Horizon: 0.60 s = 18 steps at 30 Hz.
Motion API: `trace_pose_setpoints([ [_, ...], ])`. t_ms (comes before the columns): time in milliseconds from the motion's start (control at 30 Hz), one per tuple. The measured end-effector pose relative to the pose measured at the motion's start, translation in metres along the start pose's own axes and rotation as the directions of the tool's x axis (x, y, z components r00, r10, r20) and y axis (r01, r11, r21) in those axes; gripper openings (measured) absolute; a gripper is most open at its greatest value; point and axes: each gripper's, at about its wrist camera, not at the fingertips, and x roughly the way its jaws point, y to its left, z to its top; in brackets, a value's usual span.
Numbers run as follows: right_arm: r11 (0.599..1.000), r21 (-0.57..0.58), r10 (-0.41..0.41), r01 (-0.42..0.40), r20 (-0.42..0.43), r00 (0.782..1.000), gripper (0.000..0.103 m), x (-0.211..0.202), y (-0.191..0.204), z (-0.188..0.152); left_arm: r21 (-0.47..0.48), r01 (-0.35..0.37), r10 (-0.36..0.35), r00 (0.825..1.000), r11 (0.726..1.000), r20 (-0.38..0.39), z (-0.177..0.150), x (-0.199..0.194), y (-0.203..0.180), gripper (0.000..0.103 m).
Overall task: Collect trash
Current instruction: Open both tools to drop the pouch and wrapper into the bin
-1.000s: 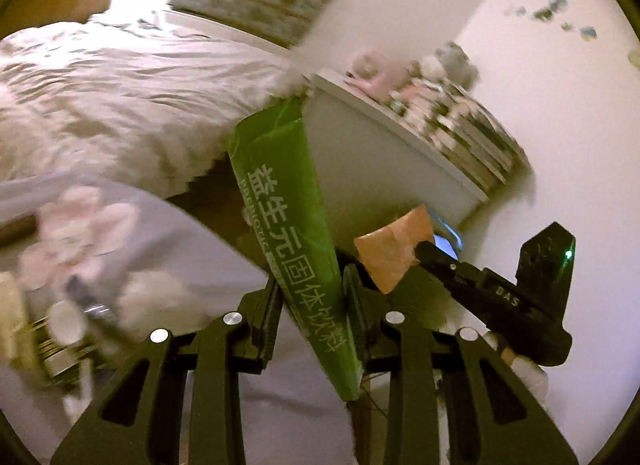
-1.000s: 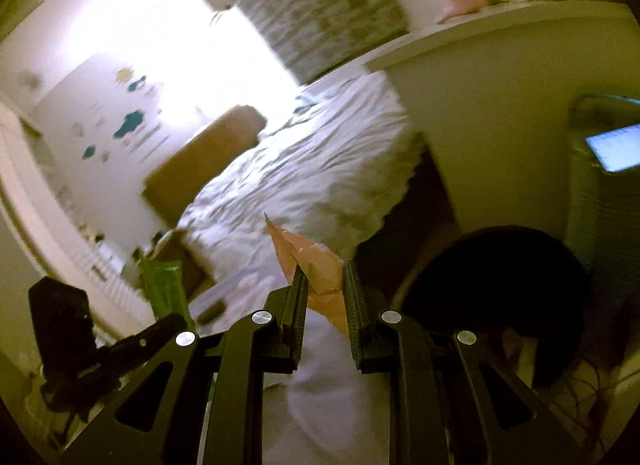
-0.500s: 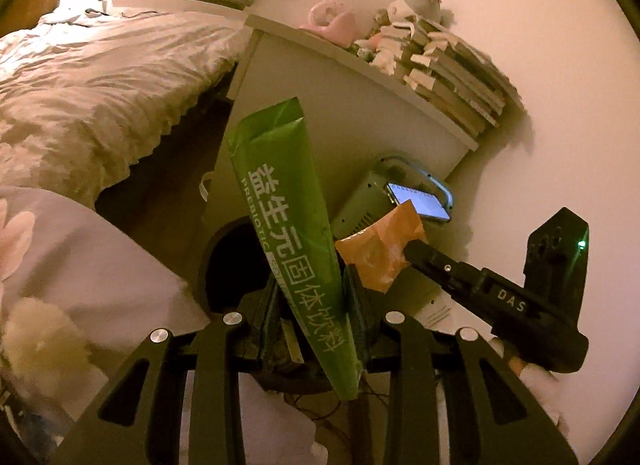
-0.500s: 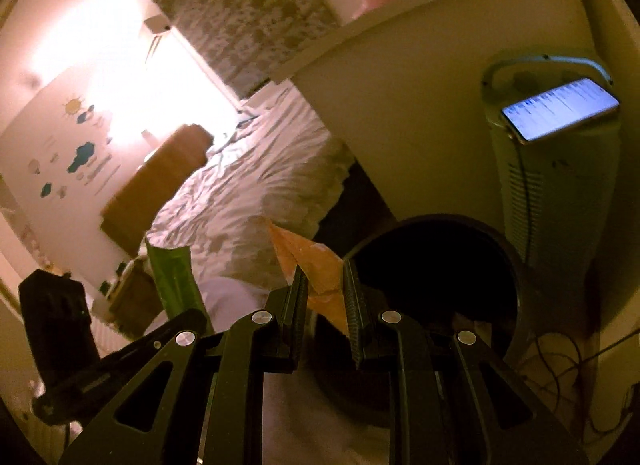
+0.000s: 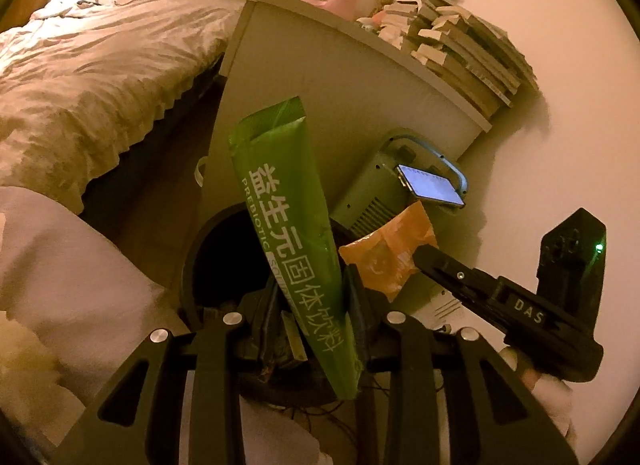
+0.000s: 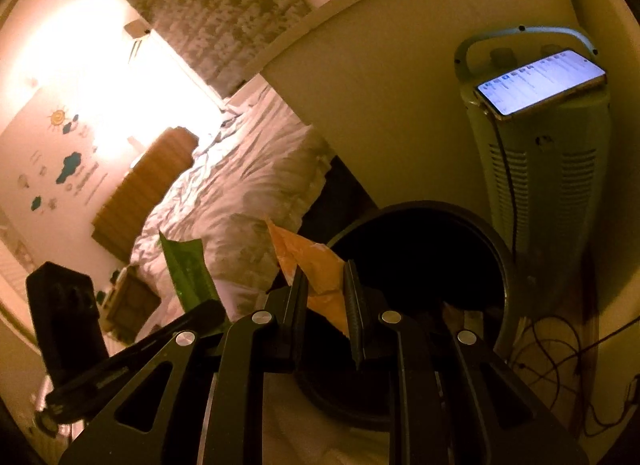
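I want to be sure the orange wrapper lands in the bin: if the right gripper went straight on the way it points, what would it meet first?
Most likely the dark mouth of the black bin, which lies just beyond the right gripper and the orange wrapper it holds. Depth is hard to judge; it might meet the near rim first.

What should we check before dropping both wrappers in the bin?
1. Orange wrapper clamped in right tongs: ok.
2. Green sachet stands between left tongs, whose jaws have just opened a little; pad contact: cannot tell.
3. Black bin mouth uncovered, with room inside: ok.
4. Both wrappers fully over the mouth rather than its near rim: cannot tell.
5. Lit phone on the heater beside the bin, apart from both tongs: ok.
6. Cables on the floor outside the bin, apart from both tongs: ok.
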Motion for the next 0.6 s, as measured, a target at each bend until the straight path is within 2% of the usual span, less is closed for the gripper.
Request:
trace_pose_setpoints([
  [33,1.0,0.002,-0.005,0.005,-0.001,1.0,0.019,0.0,0.0,0.0,0.004,-0.004,0.004,1.0,1.0,-0.003,0.001,0.002,-0.001,0.038],
  [100,1.0,0.005,-0.022,0.022,-0.002,1.0,0.02,0.001,-0.001,0.001,0.02,-0.017,0.017,1.0,1.0,-0.005,0.002,0.004,-0.003,0.066],
  [167,1.0,0.01,-0.027,0.027,-0.009,1.0,0.025,0.004,-0.003,0.003,0.039,-0.033,0.033,0.999,0.999,0.007,0.002,0.003,-0.006,0.076],
  [200,0.999,0.013,-0.034,0.034,-0.01,0.999,0.029,0.004,-0.003,0.003,0.051,-0.039,0.039,0.999,0.998,0.015,0.002,0.002,-0.008,0.077],
  [267,0.999,0.022,-0.047,0.047,0.0,0.999,0.054,0.003,-0.003,0.002,0.062,-0.041,0.04,0.999,0.997,0.014,0.002,0.0,-0.009,0.078],
  [300,0.999,0.028,-0.046,0.046,0.005,0.999,0.057,0.002,-0.004,0.002,0.061,-0.042,0.041,0.999,0.997,0.015,0.002,-0.002,-0.009,0.078],
  [333,0.999,0.034,-0.041,0.04,0.008,0.999,0.059,0.001,-0.004,0.002,0.06,-0.041,0.04,0.999,0.997,0.015,0.001,-0.003,-0.008,0.078],
  [600,1.0,-0.002,-0.014,0.014,-0.012,1.0,0.059,0.007,0.009,-0.006,0.012,-0.059,0.059,0.997,0.998,0.046,-0.009,-0.035,0.005,0.078],
])
